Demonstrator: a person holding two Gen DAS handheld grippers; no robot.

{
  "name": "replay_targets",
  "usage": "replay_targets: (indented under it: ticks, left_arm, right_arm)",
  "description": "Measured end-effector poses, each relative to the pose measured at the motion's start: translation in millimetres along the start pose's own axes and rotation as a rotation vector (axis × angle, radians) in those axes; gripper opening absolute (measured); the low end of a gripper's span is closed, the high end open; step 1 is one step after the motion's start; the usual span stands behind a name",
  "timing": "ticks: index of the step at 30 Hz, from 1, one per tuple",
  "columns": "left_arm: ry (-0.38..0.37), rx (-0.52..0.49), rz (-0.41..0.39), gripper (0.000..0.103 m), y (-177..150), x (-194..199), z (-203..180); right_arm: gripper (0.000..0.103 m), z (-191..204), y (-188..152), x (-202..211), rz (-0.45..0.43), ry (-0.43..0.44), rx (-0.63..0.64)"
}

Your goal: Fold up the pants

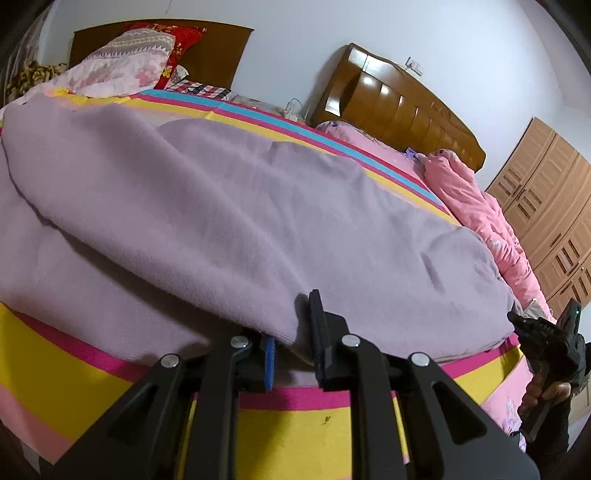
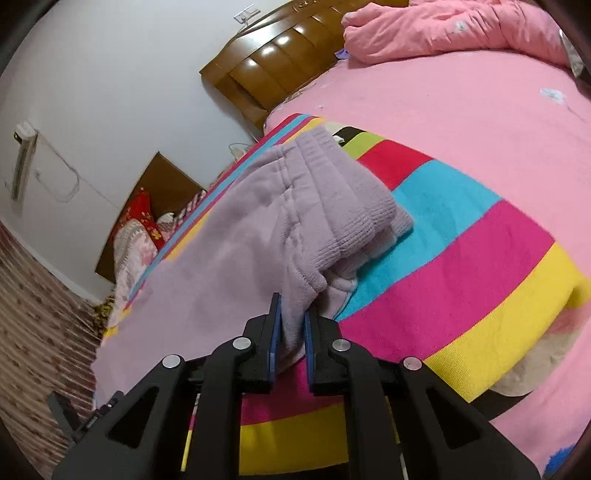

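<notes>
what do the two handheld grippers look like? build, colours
Both match: the left gripper and right gripper have matte black angular linkage arms with silver round pivot pins and blue pads on flat black fingers. No cables visible.

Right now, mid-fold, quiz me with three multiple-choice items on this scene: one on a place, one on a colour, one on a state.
1. Where do the soft lilac fleece pants lie?
A. on the striped multicolour blanket
B. on the floor
C. on the wooden headboard

2. What colour is the rumpled quilt near the headboard?
A. green
B. pink
C. white

3. What is the right gripper doing?
A. hanging open above the bed
B. holding a pillow
C. pinching an edge of the pants

Answers:
1 A: stripes show all around the pants.
2 B: the bunched quilt is pink.
3 C: lilac cloth sits squeezed between its blue pads, in the right wrist view.
</notes>
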State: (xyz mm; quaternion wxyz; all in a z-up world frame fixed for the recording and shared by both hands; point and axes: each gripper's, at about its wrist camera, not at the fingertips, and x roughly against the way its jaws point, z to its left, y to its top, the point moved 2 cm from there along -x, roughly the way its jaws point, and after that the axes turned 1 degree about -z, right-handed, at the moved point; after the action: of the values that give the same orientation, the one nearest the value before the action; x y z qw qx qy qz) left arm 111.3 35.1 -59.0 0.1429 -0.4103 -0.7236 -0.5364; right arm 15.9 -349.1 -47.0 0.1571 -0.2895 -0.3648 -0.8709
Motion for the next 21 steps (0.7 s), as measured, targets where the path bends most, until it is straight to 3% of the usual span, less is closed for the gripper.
replay_targets:
  ticks: [3,5,7,8,9,11,14,16,19,21]
  left_arm:
    - [-0.007,0.009,-0.003,0.018,-0.6,0.2,0.3]
    - [-0.016,0.014,0.001,0.024,-0.6,0.4,0.6]
    - [-0.038,0.028,-0.005,0.047,1.0,4.0,0.8]
    - [-0.027,0.033,-0.017,0.066,2.4,7.0,1.7]
    - [-0.002,0.040,-0.041,0.074,3.9,11.6,3.7]
    - [0.014,0.054,-0.073,0.074,8.3,17.5,10.1]
    - [0.009,0.121,-0.083,0.074,14.8,17.7,27.7]
    - [0.000,0.165,-0.075,0.074,18.2,16.3,38.0]
    - [-0.020,0.248,-0.094,0.074,24.6,22.7,55.9]
    - [-0.012,0.283,-0.118,0.074,27.4,32.3,69.0]
  right_arm:
    - [0.010,0.1,2.2,0.7,0.016,-0.004,-0.006]
    - [0.018,1.9,3.1,4.5,0.030,-0.010,-0.017]
    - [0.037,6.5,3.4,14.9,0.024,-0.063,-0.010]
    - [0.043,10.8,4.8,24.6,-0.005,-0.111,0.018]
    - [0.043,15.6,5.7,32.5,-0.036,-0.137,0.050]
    - [0.044,32.6,8.6,47.5,-0.102,-0.181,0.132]
    - [0.044,68.2,6.0,44.2,-0.111,-0.129,0.253]
    - [0.044,93.7,-5.2,22.3,-0.053,-0.062,0.312]
    - [0.044,121.5,-23.4,-12.0,0.026,-0.033,0.373]
    - [0.044,139.5,-34.2,-24.6,0.069,0.048,0.379]
